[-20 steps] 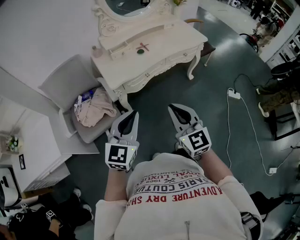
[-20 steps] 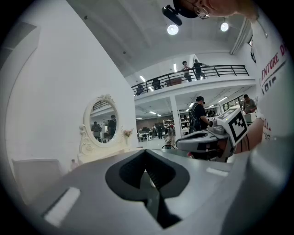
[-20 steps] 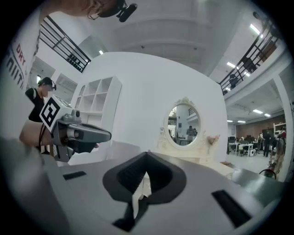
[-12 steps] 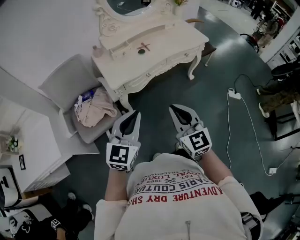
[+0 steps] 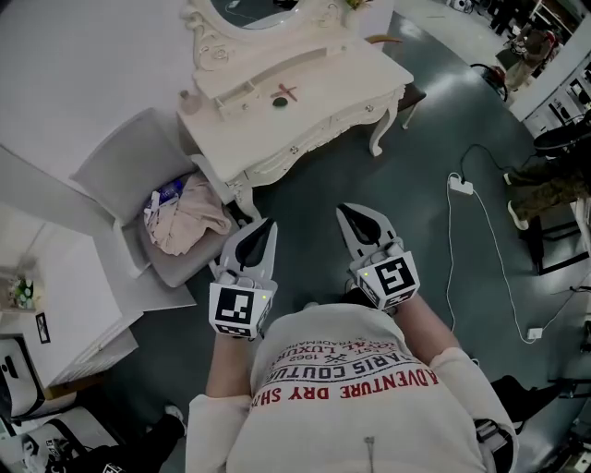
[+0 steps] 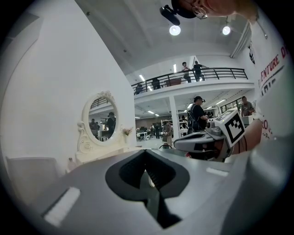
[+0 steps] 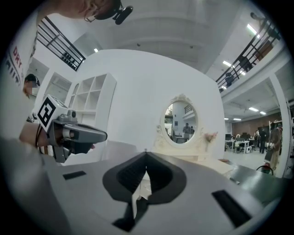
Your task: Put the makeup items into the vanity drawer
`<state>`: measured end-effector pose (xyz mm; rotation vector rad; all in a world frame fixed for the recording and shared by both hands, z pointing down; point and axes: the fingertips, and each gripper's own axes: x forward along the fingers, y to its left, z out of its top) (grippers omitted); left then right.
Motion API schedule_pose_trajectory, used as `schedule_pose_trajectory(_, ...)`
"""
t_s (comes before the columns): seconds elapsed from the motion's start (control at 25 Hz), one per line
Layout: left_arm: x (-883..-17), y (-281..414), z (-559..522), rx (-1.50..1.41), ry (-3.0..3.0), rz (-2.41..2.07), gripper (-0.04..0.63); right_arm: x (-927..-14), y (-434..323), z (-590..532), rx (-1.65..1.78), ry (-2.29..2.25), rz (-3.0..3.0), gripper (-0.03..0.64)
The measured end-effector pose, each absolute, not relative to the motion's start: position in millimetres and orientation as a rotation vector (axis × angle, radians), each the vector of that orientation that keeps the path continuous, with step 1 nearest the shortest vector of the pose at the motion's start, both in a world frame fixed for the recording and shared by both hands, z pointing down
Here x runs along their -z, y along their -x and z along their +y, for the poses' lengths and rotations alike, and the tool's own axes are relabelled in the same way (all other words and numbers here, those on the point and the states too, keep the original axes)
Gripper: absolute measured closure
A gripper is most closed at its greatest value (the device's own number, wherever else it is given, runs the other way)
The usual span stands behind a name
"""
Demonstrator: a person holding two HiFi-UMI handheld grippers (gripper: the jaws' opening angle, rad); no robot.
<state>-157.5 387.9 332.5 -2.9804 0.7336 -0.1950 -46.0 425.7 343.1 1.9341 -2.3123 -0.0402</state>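
Observation:
The white vanity [image 5: 323, 78] with its oval mirror [image 5: 249, 11] stands ahead of me. On its top lie a small dark round item [image 5: 280, 102], crossed red sticks [image 5: 287, 91] and a small bottle [image 5: 191, 101]. The drawer front [image 5: 305, 137] looks closed. My left gripper [image 5: 266, 224] and right gripper [image 5: 343, 211] hover side by side over the floor, well short of the vanity. Both are shut, with nothing between the jaws. In the left gripper view the jaw tips [image 6: 146, 152] meet, and so do those in the right gripper view [image 7: 146, 154].
A grey chair [image 5: 138, 162] piled with clothes [image 5: 185, 217] stands left of the vanity. White furniture [image 5: 65, 296] fills the left side. A power strip [image 5: 461, 187] with its cable lies on the floor at right. A stool [image 5: 411, 94] sits behind the vanity.
Both grippers have stayed almost still. The vanity has crept slightly nearer, and the person at the bottom left has slid further out of view.

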Motion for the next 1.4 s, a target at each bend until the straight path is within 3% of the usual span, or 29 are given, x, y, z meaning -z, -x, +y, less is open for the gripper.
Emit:
schedule_pose_trajectory(0.44, -349, 134, 317, 0.250, 2.939, 0.885, 0.586, -363, 18, 339, 0.029, -1.784, -2.395, 0.609)
schedule_pose_trajectory(1.04, -346, 18, 149, 0.265, 2.820, 1.412, 0.586, -369, -105, 134, -0.019, -1.335, -2.616, 0.609)
schedule_pose_trajectory(1.4, -364, 0, 83, 0.311, 2.751, 1.646, 0.586, -398, -129, 44, -0.094, -1.135, -2.628, 0.609)
